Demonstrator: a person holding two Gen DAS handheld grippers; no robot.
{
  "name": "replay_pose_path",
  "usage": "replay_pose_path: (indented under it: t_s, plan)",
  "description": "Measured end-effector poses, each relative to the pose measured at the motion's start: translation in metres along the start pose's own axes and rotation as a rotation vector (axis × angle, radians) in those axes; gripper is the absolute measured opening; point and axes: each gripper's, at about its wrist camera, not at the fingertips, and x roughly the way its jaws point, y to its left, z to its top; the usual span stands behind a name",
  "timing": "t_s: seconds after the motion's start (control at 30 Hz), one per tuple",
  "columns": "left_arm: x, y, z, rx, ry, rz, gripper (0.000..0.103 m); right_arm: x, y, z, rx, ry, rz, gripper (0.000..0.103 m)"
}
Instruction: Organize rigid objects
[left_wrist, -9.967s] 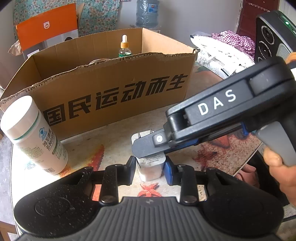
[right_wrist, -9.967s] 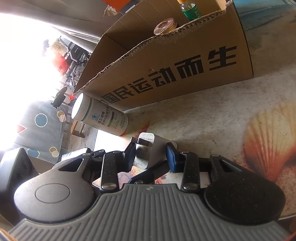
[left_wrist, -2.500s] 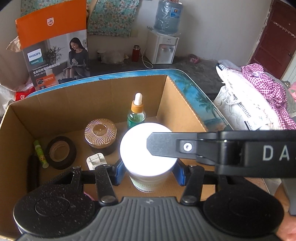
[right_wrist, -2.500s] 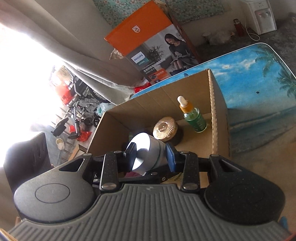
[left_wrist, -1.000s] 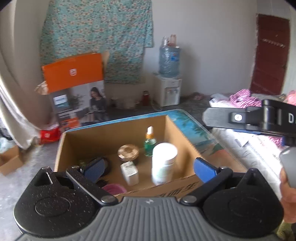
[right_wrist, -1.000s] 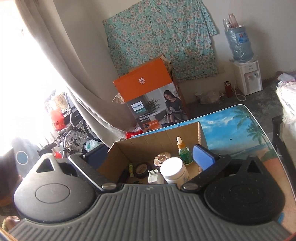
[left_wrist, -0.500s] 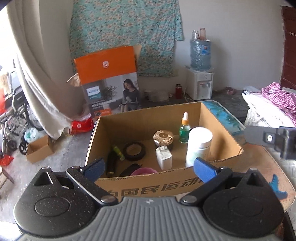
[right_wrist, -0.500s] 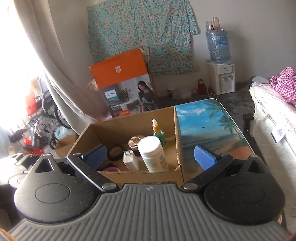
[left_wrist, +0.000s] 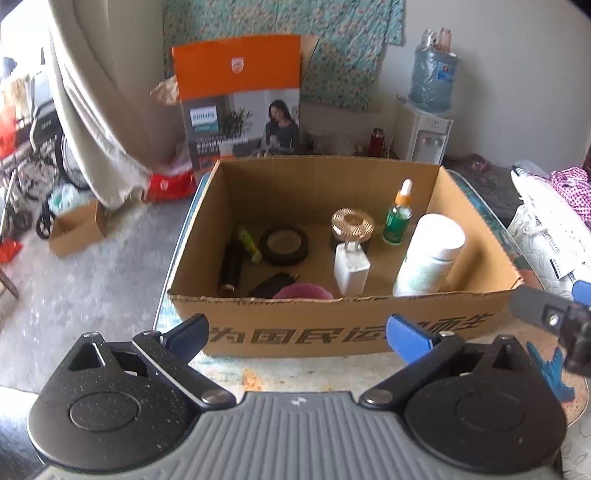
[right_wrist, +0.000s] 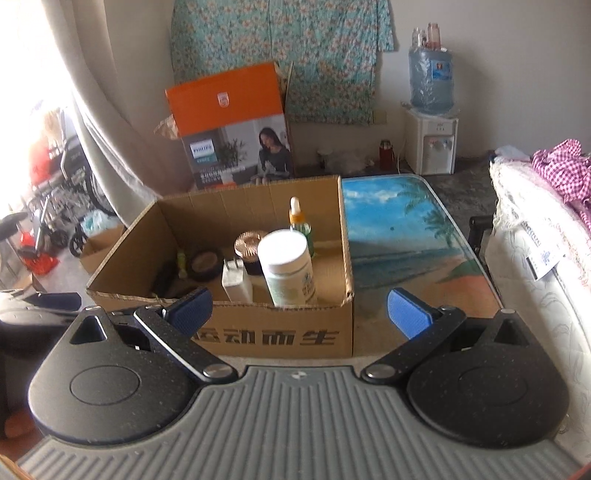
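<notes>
We see the cardboard box (left_wrist: 343, 325) sitting on the counter (right_wrist: 402, 236), and the things we are tidying are all inside it. The white pill bottle (left_wrist: 430, 254) stands up tall in the front right corner of the box. Its long side points up. Just beside it on the left is the white plug charger (left_wrist: 351, 267), standing too. Behind them are the green dropper bottle (left_wrist: 398, 218), the little jar with the gold lid (left_wrist: 352, 223) and the roll of black tape (left_wrist: 283, 244). A black tube (left_wrist: 229, 267) and a small green stick (left_wrist: 248, 243) lie flat on the left side of the box floor. Something pink (left_wrist: 303, 291) peeks up at the front wall, but we cannot tell what it is.

Our left hand-held gripper (left_wrist: 295, 334) is wide apart and holds nothing. Our right hand-held gripper (right_wrist: 299, 308) is wide apart and empty too. Both hang in front of the box, on our side of it, and touch nothing. The box lies straight ahead of both. The pill bottle is nearer to our right one, a bit left of its middle.

We see nothing loose on the bare counter, so we think the tidying is about done. If we did go back for the bottle, we would reach forward over the front wall.
</notes>
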Motion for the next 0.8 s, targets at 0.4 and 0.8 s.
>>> replay_pose_path:
  t_s: [0.4, 0.8]
  plan:
    - [0.01, 0.0, 0.003, 0.012, 0.021, 0.019, 0.103, 0.046, 0.018, -0.002, -0.024, 0.098, -0.017, 0.102]
    - [0.013, -0.002, 0.006, 0.044, 0.014, 0.044, 0.103, 0.055, 0.017, -0.002, -0.042, 0.117, -0.03, 0.102]
